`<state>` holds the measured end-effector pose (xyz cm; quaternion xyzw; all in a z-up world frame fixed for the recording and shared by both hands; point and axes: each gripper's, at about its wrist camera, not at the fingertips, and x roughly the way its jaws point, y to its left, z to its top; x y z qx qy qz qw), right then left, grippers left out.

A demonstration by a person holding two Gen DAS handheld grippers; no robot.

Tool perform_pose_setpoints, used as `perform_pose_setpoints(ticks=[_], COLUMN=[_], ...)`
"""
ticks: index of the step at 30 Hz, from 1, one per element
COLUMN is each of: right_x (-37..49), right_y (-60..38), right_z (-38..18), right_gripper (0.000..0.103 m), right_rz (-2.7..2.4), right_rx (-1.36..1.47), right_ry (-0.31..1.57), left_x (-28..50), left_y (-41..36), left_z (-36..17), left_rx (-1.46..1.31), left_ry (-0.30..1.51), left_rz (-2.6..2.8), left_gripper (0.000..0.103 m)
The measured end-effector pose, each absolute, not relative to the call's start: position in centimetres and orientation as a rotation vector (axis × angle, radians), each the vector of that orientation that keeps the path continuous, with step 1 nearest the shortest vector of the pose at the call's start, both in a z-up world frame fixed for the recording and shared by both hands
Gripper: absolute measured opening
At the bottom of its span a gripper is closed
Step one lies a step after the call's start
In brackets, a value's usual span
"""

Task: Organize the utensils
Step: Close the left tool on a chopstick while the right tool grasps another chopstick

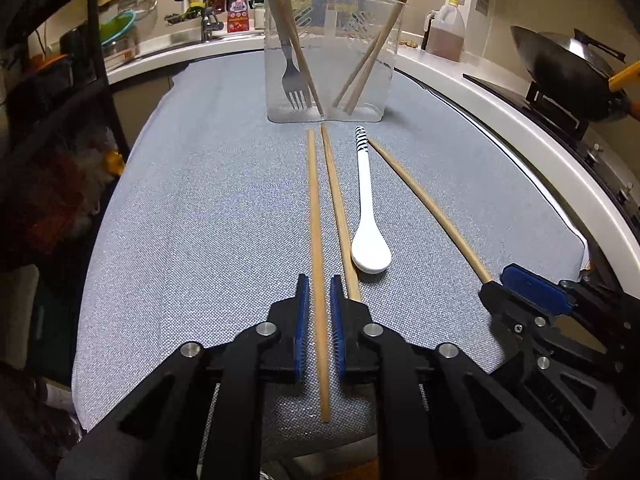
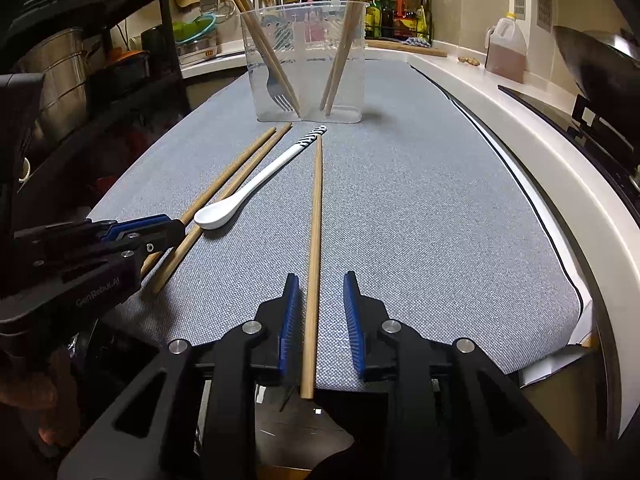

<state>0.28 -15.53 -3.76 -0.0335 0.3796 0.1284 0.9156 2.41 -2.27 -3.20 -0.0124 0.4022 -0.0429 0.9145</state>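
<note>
Chopsticks are the job right now. The left gripper has its fingers closed tight on the leftmost chopstick, which still lies flat on the grey table. The right gripper straddles the lone chopstick on the other side; its fingers stand apart, one pad close beside the stick and the other clearly off it, so no grip there yet.

Doing this well probably means lifting the held end first, tipping the stick upright, then dropping it into the clear holder at the far end, where a fork and several chopsticks already stand. A second loose chopstick runs just beside the held one, and the white spoon sits right next to that, so a straight lift beats dragging sideways.

Room looks fine down the middle toward the holder. The table's near edge is right under both grippers, and the right gripper sits near the right-hand edge, with a wok well off beyond it.
</note>
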Motion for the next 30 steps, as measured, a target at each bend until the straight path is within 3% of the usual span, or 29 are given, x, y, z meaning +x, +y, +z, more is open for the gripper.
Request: perform_pose_setpoints(ticks=[3,10,18,30], right_x=[0.5,2.0,1.6,1.2], right_y=[-15.7,-16.8,-17.0,-17.1], right_z=[-3.8,-3.7,-3.9,-3.9], right_gripper=[0.007,0.007,0.016,0.017], right_rz=[0.244,0.175,0.206,0.208], right_rx=[-0.058,-0.041,-0.040,-0.044], right_ry=[0.776,0.780,0.779,0.778], left_x=[2.5,2.8,2.3,1.2], left_y=[-1.8,-1.3,-1.0,-1.3], left_z=[-3.2,-3.3,-3.4,-3.6], left_rx=[-0.050,-0.070,-0.096,-0.096], left_ry=[0.824,0.819,0.812,0.800], left_rz=[-0.069,-0.057,-0.044,-0.024], left_gripper=[0.007,0.007,0.007,0.007])
